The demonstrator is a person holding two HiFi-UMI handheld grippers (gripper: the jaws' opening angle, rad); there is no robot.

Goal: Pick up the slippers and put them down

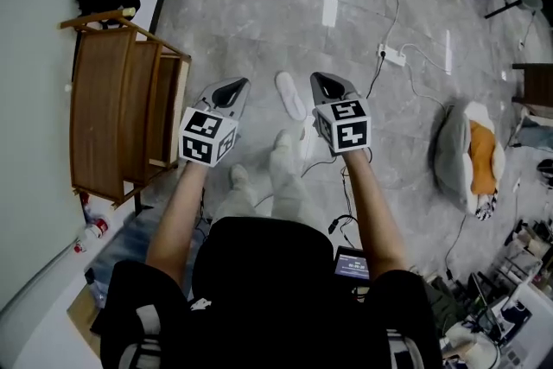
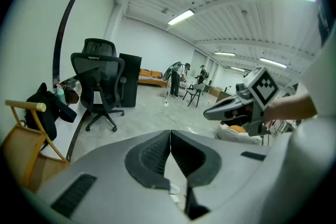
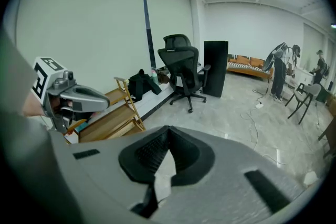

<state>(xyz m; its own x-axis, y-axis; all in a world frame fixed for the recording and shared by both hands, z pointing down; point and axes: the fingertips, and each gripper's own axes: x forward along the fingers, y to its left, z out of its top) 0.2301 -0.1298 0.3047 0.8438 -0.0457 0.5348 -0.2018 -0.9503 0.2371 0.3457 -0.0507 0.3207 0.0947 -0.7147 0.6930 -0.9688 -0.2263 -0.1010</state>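
One white slipper [image 1: 290,95] lies on the grey floor between the two raised grippers, lower than both. My left gripper [image 1: 235,87] [image 2: 170,132] is shut, its dark ribbed pads meeting at the tip with nothing between them. My right gripper [image 1: 324,82] [image 3: 168,129] is shut too and holds nothing. Both are held up in front of the person at about the same height, side by side. Each shows in the other's view: the right gripper [image 2: 236,105] and the left gripper [image 3: 79,97]. The person's legs and feet [image 1: 282,143] stand just behind the slipper.
A wooden rack [image 1: 121,117] stands at the left by the wall. A grey cushion with orange fabric [image 1: 471,155] lies at the right. A power strip [image 1: 393,56] and cables trail over the floor. A black office chair [image 2: 100,81] stands further off.
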